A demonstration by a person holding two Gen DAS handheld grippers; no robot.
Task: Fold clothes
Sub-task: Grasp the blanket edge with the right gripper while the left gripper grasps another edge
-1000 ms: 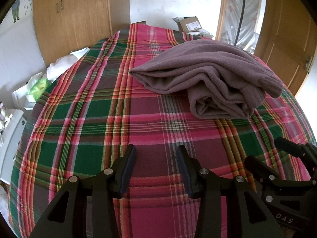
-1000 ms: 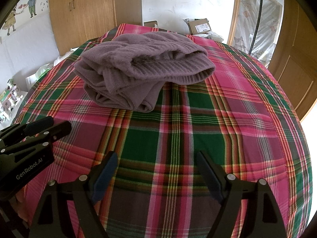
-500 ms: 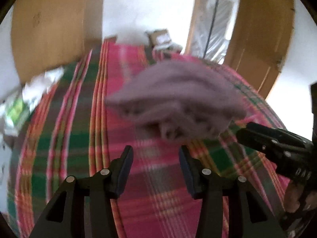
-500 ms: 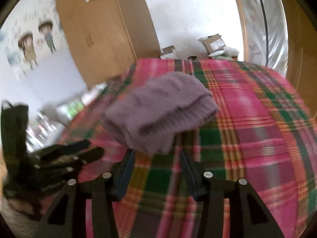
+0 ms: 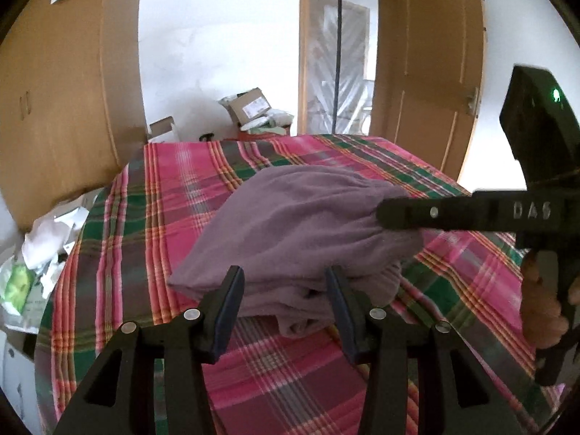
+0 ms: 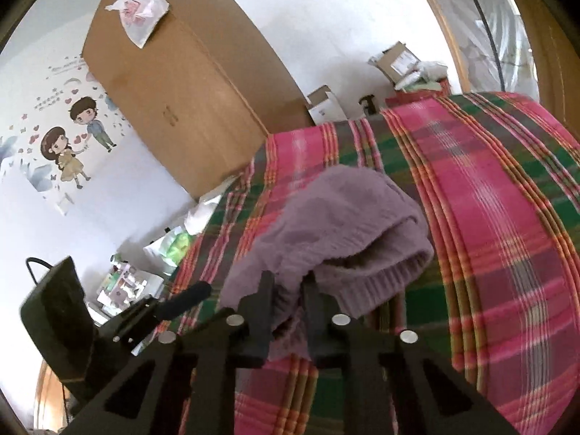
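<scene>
Both tongs level | left tongs (image 5: 284,291) spread | right tongs (image 6: 288,291) pinching sweater (image 6: 337,224)

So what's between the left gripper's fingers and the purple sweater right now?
Only bare plaid bedspread, seen in the left wrist view: the left gripper is open just short of the purple sweater, nothing else in between.

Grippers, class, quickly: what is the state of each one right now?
Left gripper: open, empty, at the folded mauve knit sweater's near edge.
Right gripper: shut on the sweater.
</scene>
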